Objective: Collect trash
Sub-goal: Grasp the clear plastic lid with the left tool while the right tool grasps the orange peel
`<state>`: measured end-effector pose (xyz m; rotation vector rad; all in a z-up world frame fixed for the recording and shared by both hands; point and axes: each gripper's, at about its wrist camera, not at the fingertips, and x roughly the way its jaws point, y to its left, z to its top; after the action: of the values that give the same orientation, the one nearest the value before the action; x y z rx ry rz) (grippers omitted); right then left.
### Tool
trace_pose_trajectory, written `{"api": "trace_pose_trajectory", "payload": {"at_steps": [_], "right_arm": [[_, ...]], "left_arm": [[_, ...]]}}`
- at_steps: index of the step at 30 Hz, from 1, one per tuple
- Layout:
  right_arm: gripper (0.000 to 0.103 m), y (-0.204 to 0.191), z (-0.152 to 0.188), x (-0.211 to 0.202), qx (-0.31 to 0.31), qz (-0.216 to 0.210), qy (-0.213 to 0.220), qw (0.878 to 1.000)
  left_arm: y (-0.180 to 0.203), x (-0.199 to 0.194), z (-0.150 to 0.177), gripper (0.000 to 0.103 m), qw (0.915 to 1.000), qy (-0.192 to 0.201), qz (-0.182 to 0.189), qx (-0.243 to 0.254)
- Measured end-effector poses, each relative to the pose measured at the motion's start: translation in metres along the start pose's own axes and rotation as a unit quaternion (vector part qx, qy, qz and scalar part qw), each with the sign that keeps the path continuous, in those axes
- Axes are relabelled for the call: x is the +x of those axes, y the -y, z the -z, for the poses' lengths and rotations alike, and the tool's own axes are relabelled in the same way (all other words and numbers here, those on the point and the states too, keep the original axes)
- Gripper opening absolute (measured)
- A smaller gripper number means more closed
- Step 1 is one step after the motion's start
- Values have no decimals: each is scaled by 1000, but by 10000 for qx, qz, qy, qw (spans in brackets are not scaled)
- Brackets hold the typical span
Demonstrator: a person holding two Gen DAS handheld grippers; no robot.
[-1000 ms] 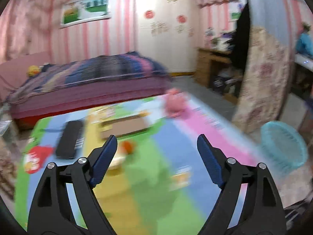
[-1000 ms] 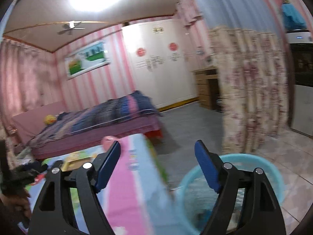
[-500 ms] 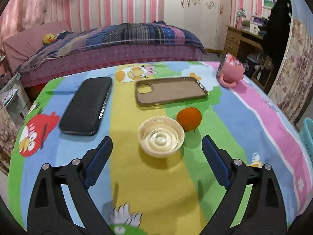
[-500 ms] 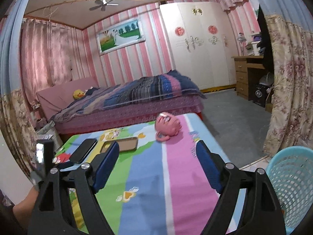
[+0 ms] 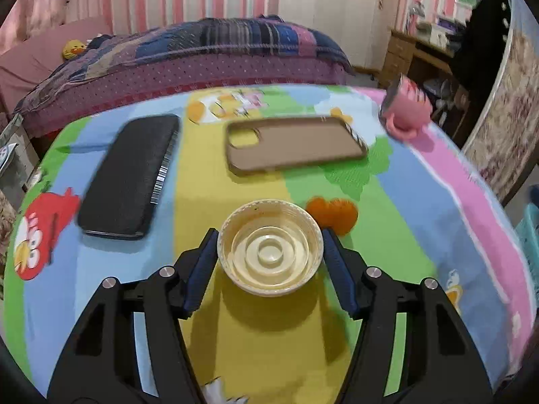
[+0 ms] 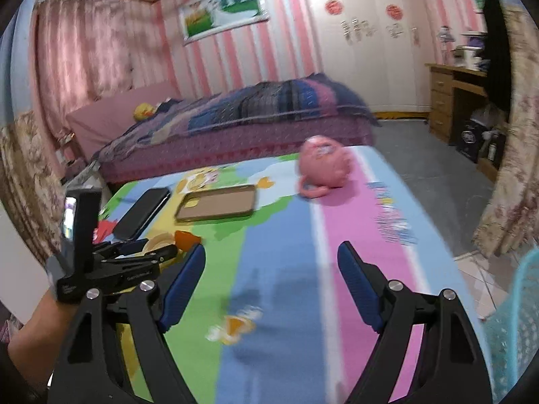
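A small round plastic cup (image 5: pixel 270 256), cream-coloured and translucent with raised rings in its bottom and dark specks along its rim, sits on the yellow stripe of the bright cartoon tablecloth (image 5: pixel 421 208). The left gripper (image 5: pixel 269 256) straddles it: its blue pads stand just beside the cup's left and right sides, and whether they actually press on it cannot be told. An orange (image 5: pixel 333 213) lies just to the far right of the cup. Farther off lie a black phone (image 5: pixel 131 175) on the left, a brown phone case (image 5: pixel 296 148) in the middle and a tipped pink mug (image 5: pixel 406 109) on the right. The right gripper (image 6: pixel 271 284) is spread wide and holds nothing, above the blue and pink stripes. A turquoise basket (image 6: pixel 515 330) stands at the right edge.
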<state>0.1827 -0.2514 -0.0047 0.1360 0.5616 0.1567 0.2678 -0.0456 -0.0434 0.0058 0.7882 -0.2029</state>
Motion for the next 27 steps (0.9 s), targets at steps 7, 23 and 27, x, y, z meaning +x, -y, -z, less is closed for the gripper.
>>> {"api": "trace_pose_trajectory", "payload": {"at_steps": [7, 23, 27], "right_arm": [[79, -52, -5, 74, -233, -244, -527, 9980], [30, -95, 10, 116, -706, -428, -1210, 9892], [30, -82, -6, 68, -538, -564, -596, 9952]], "left_arm": [[-52, -60, -4, 61, 9963, 607, -221, -562], [-69, -79, 13, 61, 9942, 740, -31, -784], [-57, -91, 14, 61, 9932, 936, 83, -683]]}}
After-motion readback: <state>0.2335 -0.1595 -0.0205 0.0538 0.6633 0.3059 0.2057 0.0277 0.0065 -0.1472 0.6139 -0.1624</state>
